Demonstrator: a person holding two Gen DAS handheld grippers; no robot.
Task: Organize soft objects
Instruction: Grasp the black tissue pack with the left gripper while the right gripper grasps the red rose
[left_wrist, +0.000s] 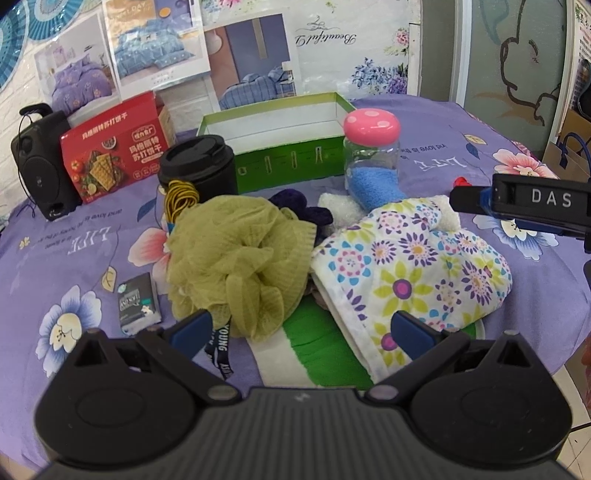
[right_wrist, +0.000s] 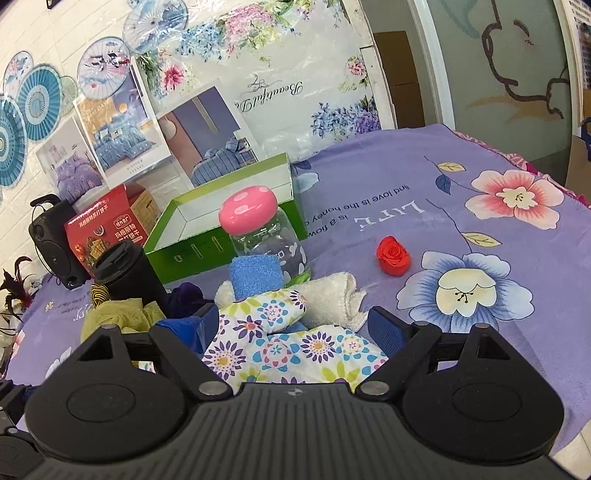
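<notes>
Right gripper spread wide, straddling floral cloth in soft pile before green box. Left gripper likewise unclenched, empty. Pinch thick fold, lift clear, avoid mushroom-lid jar.

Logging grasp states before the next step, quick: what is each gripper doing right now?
Left gripper: open, holding nothing, fingers spread in front of the green mesh pouf.
Right gripper: open, fingers either side of the floral cloth, not clamped.
</notes>
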